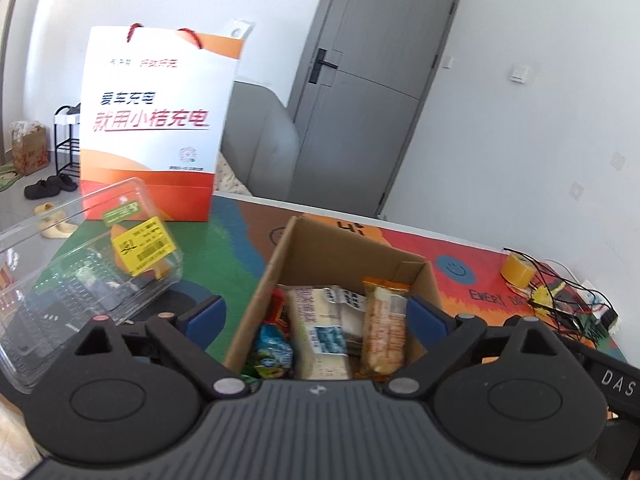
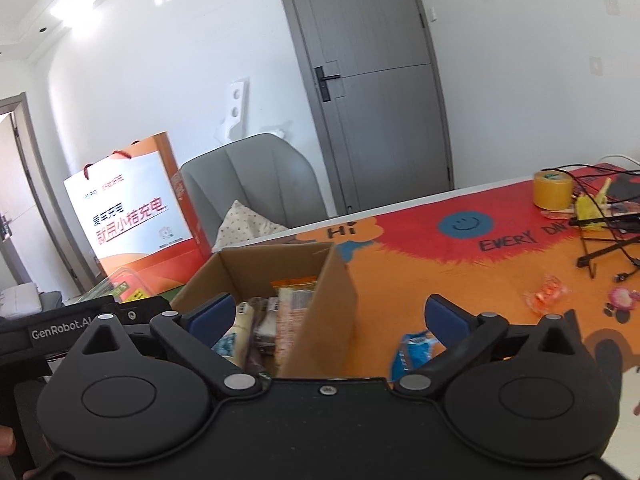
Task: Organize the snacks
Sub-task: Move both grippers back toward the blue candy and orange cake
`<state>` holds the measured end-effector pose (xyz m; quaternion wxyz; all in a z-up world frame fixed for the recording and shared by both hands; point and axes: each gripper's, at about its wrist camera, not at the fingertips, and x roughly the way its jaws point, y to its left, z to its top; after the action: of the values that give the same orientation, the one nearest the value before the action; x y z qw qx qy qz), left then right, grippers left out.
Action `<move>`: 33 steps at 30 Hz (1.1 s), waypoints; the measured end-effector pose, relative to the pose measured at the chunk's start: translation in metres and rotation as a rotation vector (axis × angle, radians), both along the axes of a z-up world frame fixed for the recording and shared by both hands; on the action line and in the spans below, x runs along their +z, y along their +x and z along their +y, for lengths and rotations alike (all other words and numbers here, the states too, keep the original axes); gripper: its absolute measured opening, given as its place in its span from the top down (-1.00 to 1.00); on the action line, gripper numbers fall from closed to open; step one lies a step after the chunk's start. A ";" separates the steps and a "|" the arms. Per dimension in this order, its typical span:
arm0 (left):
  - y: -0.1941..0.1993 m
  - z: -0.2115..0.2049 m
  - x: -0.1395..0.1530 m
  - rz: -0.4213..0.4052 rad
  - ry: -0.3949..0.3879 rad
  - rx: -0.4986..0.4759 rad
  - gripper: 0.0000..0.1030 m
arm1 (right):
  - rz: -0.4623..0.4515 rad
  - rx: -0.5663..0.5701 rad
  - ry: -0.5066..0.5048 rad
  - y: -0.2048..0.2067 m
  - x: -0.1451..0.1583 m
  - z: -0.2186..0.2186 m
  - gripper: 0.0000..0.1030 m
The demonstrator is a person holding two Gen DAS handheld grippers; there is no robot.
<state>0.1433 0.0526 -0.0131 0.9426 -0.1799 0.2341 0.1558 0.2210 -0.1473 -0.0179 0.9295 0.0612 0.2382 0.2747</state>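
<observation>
An open cardboard box (image 1: 304, 252) stands on the colourful table and holds several wrapped snacks: a white pack (image 1: 320, 328), an orange pack (image 1: 384, 328) and a blue-green pack (image 1: 272, 352). My left gripper (image 1: 316, 316) is open, its fingers spread either side of the box. The box also shows in the right wrist view (image 2: 320, 292). My right gripper (image 2: 332, 316) is open, straddling the box's right wall. A blue snack pack (image 2: 412, 352) lies on the table by its right finger. A small orange candy (image 2: 546, 294) and a pink candy (image 2: 622, 298) lie further right.
A clear plastic clamshell box (image 1: 80, 272) with a yellow label lies left of the cardboard box. An orange and white paper bag (image 1: 156, 120) stands behind it. A yellow tape roll (image 2: 552, 190) and black cables (image 2: 600, 232) sit at the far right. A grey chair (image 2: 256, 184) stands beyond the table.
</observation>
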 end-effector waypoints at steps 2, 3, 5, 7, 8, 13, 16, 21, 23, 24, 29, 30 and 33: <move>0.003 -0.007 0.001 0.006 0.003 -0.022 -0.86 | 0.006 -0.014 0.013 0.001 -0.001 -0.010 -0.99; 0.004 -0.010 0.001 0.004 0.003 -0.034 -0.86 | 0.007 -0.020 0.019 0.001 -0.001 -0.015 -0.99; 0.006 -0.018 0.001 -0.002 0.006 -0.063 -0.86 | 0.010 -0.040 0.022 0.002 -0.003 -0.024 -0.99; 0.009 -0.024 0.001 0.001 0.006 -0.091 -0.86 | 0.015 -0.061 0.019 0.002 -0.006 -0.033 -0.99; 0.010 -0.028 0.002 0.000 0.006 -0.102 -0.86 | 0.019 -0.068 0.023 0.002 -0.007 -0.038 -0.99; 0.016 -0.047 0.003 0.002 0.014 -0.156 -0.86 | 0.044 -0.102 0.041 0.001 -0.016 -0.063 -1.00; 0.020 -0.059 0.004 0.007 0.022 -0.178 -0.86 | 0.053 -0.115 0.054 0.000 -0.018 -0.077 -1.00; 0.024 -0.076 0.005 0.005 0.041 -0.212 -0.86 | 0.048 -0.145 0.060 -0.001 -0.020 -0.098 -1.00; 0.028 -0.082 0.005 0.008 0.042 -0.227 -0.85 | 0.058 -0.158 0.073 0.001 -0.021 -0.107 -1.00; 0.029 -0.085 0.005 0.009 0.044 -0.235 -0.85 | 0.062 -0.164 0.078 0.001 -0.022 -0.111 -1.00; 0.037 -0.102 0.004 0.016 0.049 -0.267 -0.82 | 0.084 -0.200 0.101 0.005 -0.027 -0.128 -0.99; 0.038 -0.105 0.003 0.013 0.049 -0.268 -0.82 | 0.088 -0.205 0.107 0.006 -0.029 -0.132 -0.99; 0.043 -0.115 0.002 0.012 0.070 -0.284 -0.77 | 0.097 -0.224 0.117 0.009 -0.032 -0.139 -0.99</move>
<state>0.1864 -0.0627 -0.0111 0.9594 -0.1112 0.2573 0.0300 0.2296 -0.2867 -0.0495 0.9366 0.1547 0.2582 0.1794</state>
